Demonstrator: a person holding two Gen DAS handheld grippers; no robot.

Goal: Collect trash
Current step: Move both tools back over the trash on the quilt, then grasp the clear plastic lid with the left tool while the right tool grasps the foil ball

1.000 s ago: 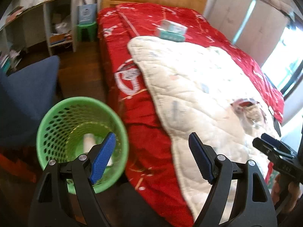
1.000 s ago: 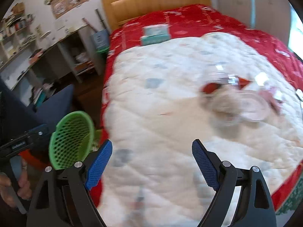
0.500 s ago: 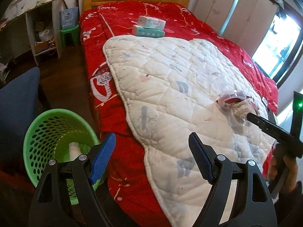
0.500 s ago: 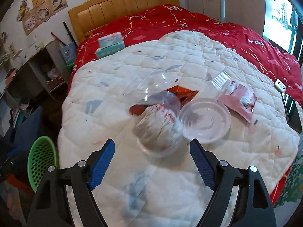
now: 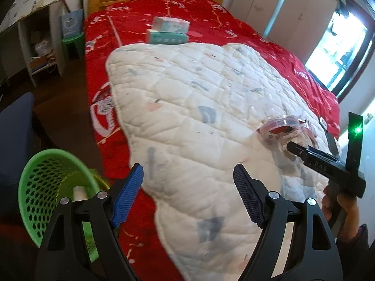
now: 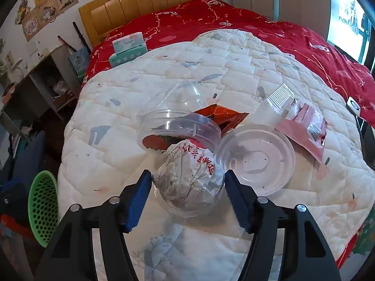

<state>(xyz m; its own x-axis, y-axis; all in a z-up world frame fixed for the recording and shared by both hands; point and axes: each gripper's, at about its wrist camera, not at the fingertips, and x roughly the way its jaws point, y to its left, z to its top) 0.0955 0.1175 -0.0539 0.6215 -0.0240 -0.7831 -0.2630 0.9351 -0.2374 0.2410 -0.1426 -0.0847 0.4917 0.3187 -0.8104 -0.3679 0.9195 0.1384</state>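
Observation:
A clear plastic cup stuffed with crumpled paper [image 6: 189, 182] lies on the white quilt [image 6: 234, 65]. My right gripper [image 6: 187, 194] straddles it, jaws closing, blue pads just at its sides, and the cup is not squeezed. Behind it lie a second clear cup [image 6: 178, 126], a round lid [image 6: 257, 159], an orange wrapper [image 6: 220, 114] and a pink packet [image 6: 304, 126]. My left gripper [image 5: 187, 194] hovers open and empty over the quilt's near edge. The green basket [image 5: 39, 187] stands on the floor at its lower left, with a white item [image 5: 78, 192] inside.
Two tissue boxes [image 5: 168, 30] are stacked on the red bedspread [image 5: 211, 14] near the wooden headboard. A small white device [image 6: 354, 105] lies at the bed's right edge. A dark blue chair [image 5: 16, 128] stands beside the basket. Shelves line the left wall.
The right gripper has come down over the trash pile and its jaws have narrowed around the paper-filled cup. The left gripper has slid rightwards from over the basket towards the bed.

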